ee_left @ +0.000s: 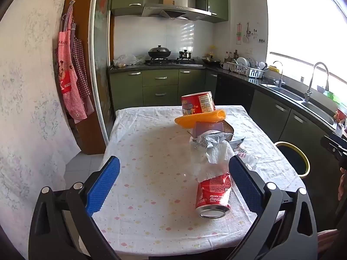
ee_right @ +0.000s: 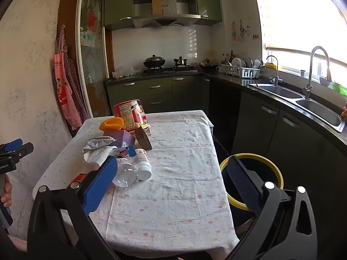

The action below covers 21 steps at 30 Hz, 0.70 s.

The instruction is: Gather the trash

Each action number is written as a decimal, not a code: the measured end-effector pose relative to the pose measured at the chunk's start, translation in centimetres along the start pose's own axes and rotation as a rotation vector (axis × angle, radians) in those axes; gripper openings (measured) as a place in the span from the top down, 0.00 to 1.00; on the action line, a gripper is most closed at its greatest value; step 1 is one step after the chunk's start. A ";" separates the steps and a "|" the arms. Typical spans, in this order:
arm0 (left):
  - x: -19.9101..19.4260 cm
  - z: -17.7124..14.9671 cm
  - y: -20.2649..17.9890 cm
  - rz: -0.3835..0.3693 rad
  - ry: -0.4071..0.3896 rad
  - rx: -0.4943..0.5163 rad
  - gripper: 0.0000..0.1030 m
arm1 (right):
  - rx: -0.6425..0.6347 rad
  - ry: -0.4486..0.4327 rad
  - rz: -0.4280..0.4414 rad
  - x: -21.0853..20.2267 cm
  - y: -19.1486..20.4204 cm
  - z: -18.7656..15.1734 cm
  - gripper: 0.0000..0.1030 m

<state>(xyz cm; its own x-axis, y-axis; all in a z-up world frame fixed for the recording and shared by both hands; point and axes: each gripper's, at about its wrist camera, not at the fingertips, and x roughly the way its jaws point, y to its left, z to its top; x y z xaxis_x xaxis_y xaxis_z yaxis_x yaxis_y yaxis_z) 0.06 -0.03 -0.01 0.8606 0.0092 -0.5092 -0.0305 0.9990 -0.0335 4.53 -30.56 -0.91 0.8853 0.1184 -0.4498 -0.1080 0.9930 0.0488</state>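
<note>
Blue-padded fingers of the left hand-held gripper (ee_left: 173, 184) fill the bottom of the left wrist view, spread wide with nothing between them but cloth. Its right pad stands just beside a crushed red cola can (ee_left: 213, 197), which lies on its side at lower centre, open end toward the camera. In the right wrist view the right hand-held gripper (ee_right: 171, 184) is likewise spread wide and empty; its left pad sits just beside a clear plastic bottle (ee_right: 124, 173) and a small white bottle (ee_right: 143, 164) lying on the desk (ee_right: 173, 195), while its right finger shows in front of a yellow-rimmed bin (ee_right: 275, 169) standing on the floor by the desk's right edge.

A white cloth with small pastel dots covers the desk. Beyond the can, a crumpled white paper towel (ee_left: 213, 158) rests against it, then a crinkled silver wrapper (ee_left: 208, 140), a purple carton (ee_right: 121, 137) and a brown packet (ee_right: 144, 139). Farther back an orange ribbed piece (ee_left: 201, 118) lies against a red tin (ee_left: 198, 103) that tilts at the desk's far end.

Behind, green cabinets (ee_left: 160, 86) line the room, a wok (ee_left: 159, 52) sits on the stove at upper centre, a dish rack (ee_left: 247, 68) and steel sink (ee_right: 321, 110) run along the right counter under a bright window, and red checked aprons (ee_left: 69, 71) hang at left.
</note>
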 end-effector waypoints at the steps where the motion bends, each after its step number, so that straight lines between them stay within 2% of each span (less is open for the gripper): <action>1: 0.1 0.0 0.0 0.004 0.001 0.000 0.04 | -0.018 -0.001 -0.012 0.0 0.1 0.0 0.06; 3: -0.1 -0.1 0.0 0.003 -0.020 0.009 0.04 | -0.016 -0.005 -0.013 0.0 0.0 -0.1 0.06; 11: -0.7 0.3 -1.4 -0.010 -0.019 0.024 0.04 | -0.002 0.000 -0.010 0.4 -0.1 -0.2 0.06; 21: -0.8 0.0 -0.9 -0.029 -0.015 0.021 0.04 | 0.002 0.004 -0.007 0.6 -0.1 -0.4 0.06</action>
<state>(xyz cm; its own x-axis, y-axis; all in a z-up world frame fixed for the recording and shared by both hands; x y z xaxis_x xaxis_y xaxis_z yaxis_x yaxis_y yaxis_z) -0.62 -0.98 0.44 0.8683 -0.0191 -0.4957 0.0052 0.9996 -0.0295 4.88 -30.58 -1.54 0.8840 0.1115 -0.4540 -0.1010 0.9938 0.0475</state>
